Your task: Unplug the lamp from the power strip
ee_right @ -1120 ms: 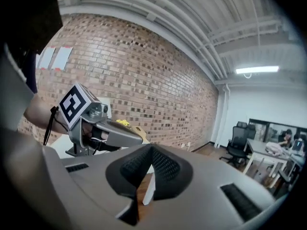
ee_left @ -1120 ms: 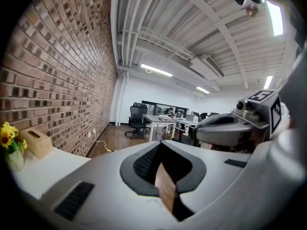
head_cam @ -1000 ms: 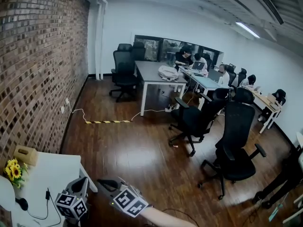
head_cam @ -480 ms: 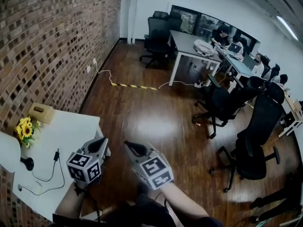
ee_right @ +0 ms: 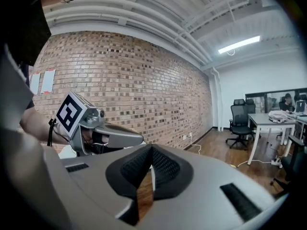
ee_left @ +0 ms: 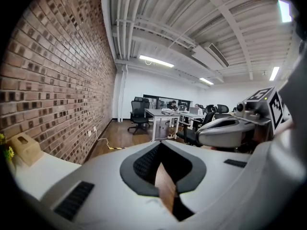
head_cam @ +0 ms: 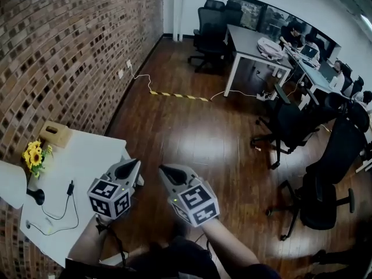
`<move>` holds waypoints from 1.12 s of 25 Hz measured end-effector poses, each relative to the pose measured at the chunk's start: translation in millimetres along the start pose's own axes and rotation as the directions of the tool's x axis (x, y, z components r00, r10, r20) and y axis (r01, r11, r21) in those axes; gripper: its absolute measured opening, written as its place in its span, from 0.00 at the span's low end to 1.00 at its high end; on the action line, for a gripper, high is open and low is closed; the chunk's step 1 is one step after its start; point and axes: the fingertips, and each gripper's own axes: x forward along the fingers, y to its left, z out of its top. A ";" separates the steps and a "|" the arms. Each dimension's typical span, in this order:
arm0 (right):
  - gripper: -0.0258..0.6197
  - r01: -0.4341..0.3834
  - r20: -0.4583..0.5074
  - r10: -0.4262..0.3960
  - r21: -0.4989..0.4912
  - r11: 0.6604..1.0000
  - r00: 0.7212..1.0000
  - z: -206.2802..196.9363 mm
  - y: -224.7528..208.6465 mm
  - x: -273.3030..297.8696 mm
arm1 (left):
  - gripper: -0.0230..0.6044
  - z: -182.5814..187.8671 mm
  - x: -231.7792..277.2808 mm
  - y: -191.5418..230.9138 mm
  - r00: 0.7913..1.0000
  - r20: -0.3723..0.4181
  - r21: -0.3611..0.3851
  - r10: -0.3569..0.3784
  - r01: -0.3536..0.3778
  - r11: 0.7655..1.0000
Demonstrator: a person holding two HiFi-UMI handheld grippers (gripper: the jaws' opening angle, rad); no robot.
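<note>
A white surface (head_cam: 87,156) by the brick wall (head_cam: 70,45) carries the lamp (head_cam: 11,183) at its left. The left tongs (head_cam: 136,164) and right tongs (head_cam: 163,170) hover closed and empty at its right edge.

l gripper (head_cam: 134,165), r gripper (head_cam: 165,171) close together by white table (head_cam: 87,160) w/ lamp (head_cam: 10,183)

Table (head_cam: 93,156): middle and right half bare, open to approach from the floor (head_cam: 192,121) side. Brick wall (head_cam: 75,45) closes the left. Along it: tissue box (head_cam: 55,133), flowers (head_cam: 35,154), lamp (head_cam: 13,185). Black cord (head_cam: 77,213) loops loose across the near left of the top. Left gripper (head_cam: 136,165) and right gripper (head_cam: 163,170) side by side at the table's right edge, narrow gap between. Office chairs (head_cam: 290,127) well apart, right.
</note>
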 end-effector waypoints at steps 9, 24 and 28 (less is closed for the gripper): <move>0.04 -0.014 -0.024 0.014 -0.008 1.000 1.000 -14.2 -47.0 16.3 | 0.05 8.1 44.1 6.1 0.999 -0.027 0.017 0.028 -0.027 0.999; 0.04 -0.109 -0.064 0.112 0.046 0.993 0.992 -17.1 -102.5 44.8 | 0.05 20.1 102.8 23.8 0.994 -0.073 0.005 0.079 -0.079 0.997; 0.04 -0.113 -0.058 0.115 0.041 0.993 0.992 -10.7 -110.8 60.1 | 0.05 24.0 109.4 39.1 0.993 -0.075 -0.001 0.089 -0.089 0.996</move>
